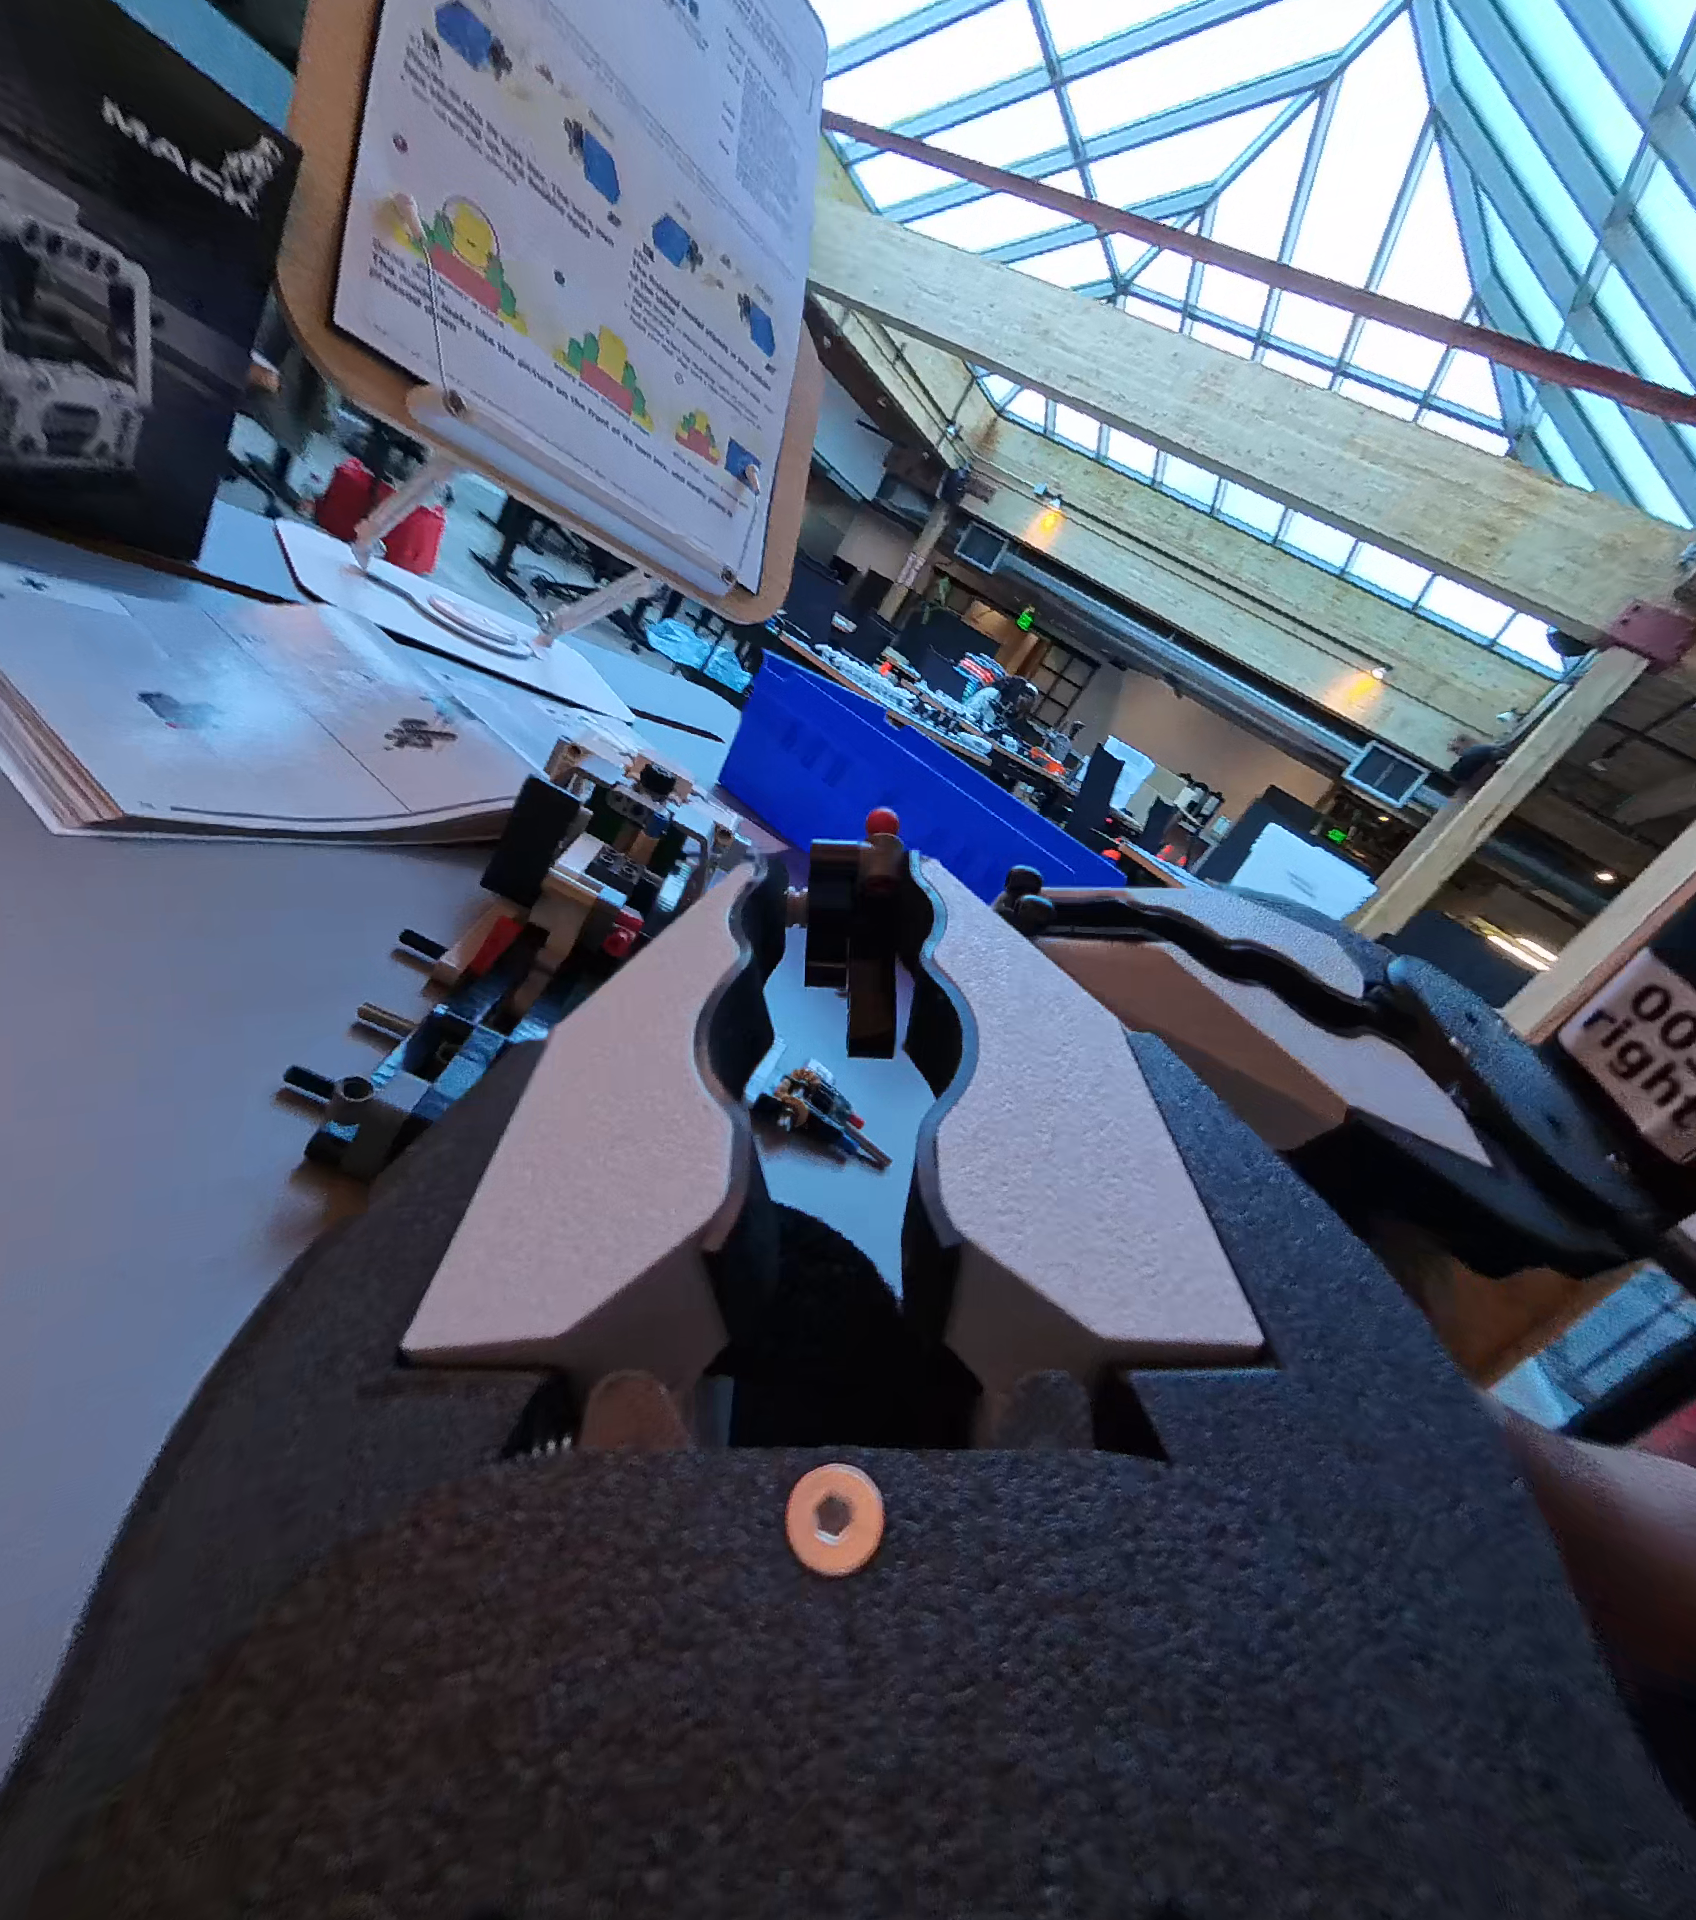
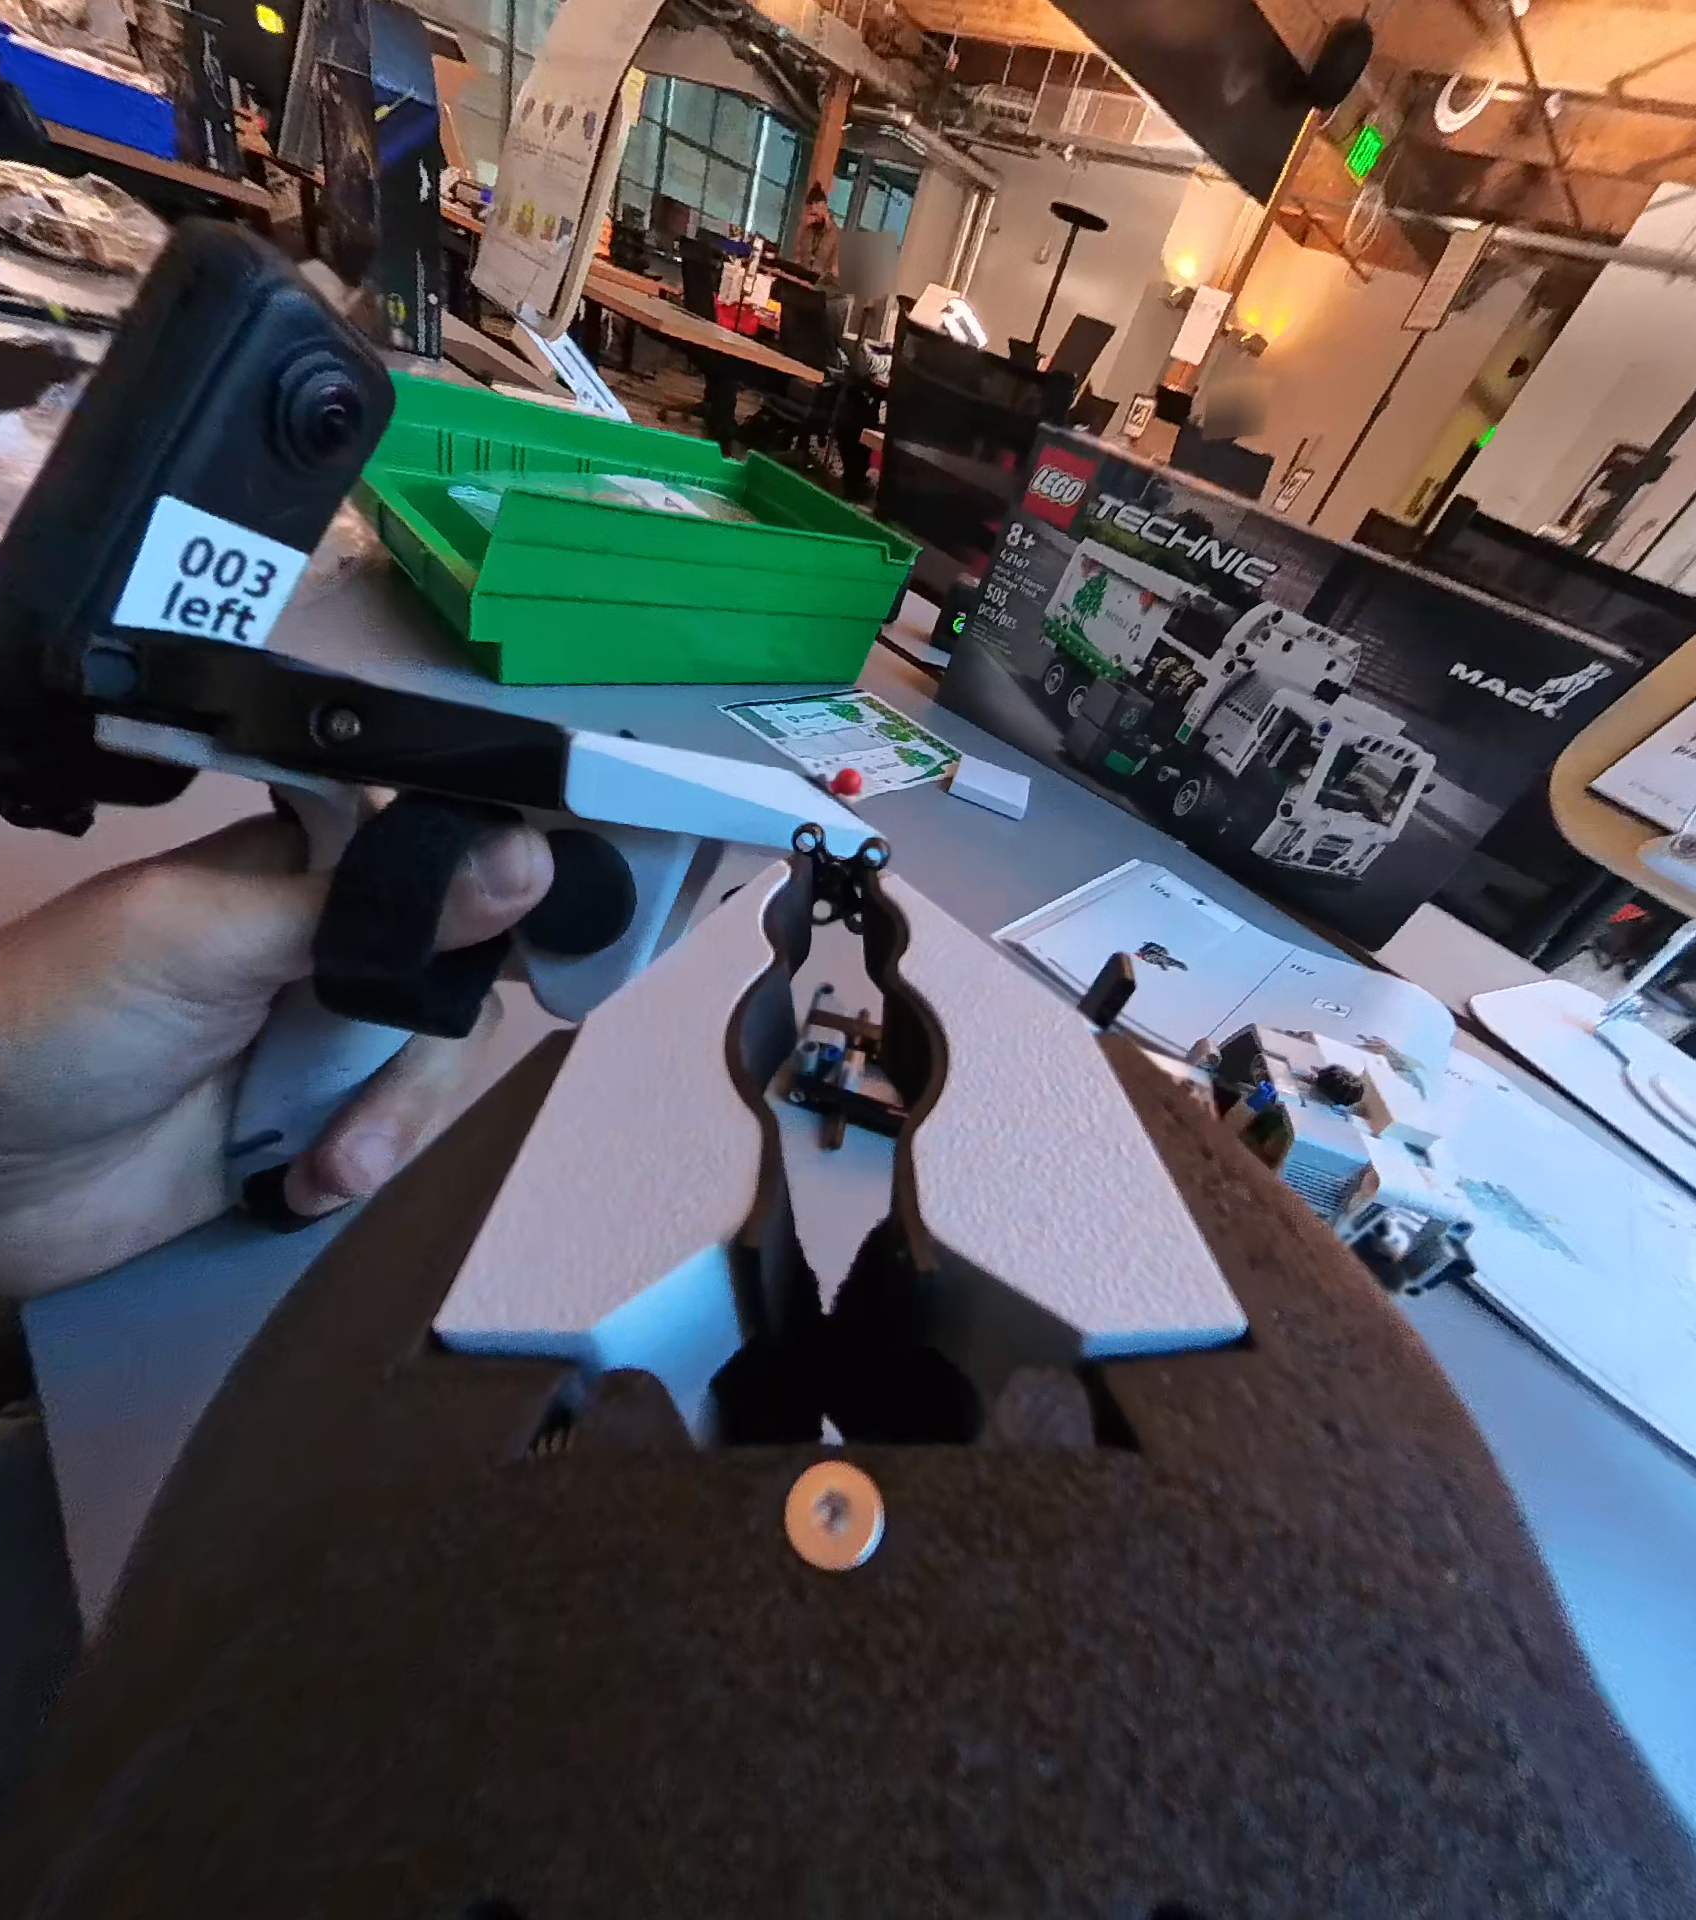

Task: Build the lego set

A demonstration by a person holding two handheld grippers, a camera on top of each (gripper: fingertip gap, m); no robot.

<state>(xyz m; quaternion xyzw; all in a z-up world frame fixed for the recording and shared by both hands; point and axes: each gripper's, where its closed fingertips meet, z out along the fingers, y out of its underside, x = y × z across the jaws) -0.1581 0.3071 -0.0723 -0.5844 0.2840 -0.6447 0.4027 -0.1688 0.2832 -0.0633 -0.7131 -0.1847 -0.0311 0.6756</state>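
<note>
My left gripper (image 1: pixel 839 883) is shut on a small dark lego sub-assembly (image 1: pixel 849 945) with a red ball on top, held above the table. My right gripper (image 2: pixel 839 868) is shut on a small black connector piece (image 2: pixel 839 883). Its tips meet the left gripper's tips (image 2: pixel 849 826). In the left wrist view the right gripper (image 1: pixel 1026 899) comes in from the right, just beside the held sub-assembly. The partly built lego model (image 1: pixel 553 935) lies on the table to the left and also shows in the right wrist view (image 2: pixel 1322 1143). Another small lego cluster (image 1: pixel 818 1112) lies on the table below the grippers.
An open instruction book (image 1: pixel 231 717) lies behind the model. The lego box (image 2: pixel 1270 665) stands at the back. Stacked green bins (image 2: pixel 615 561), a blue bin (image 1: pixel 885 769), a clipboard stand with a sheet (image 1: pixel 574 260), a sticker sheet (image 2: pixel 844 727) and a white block (image 2: pixel 989 784) are around. The grippers are tip to tip, or close to it.
</note>
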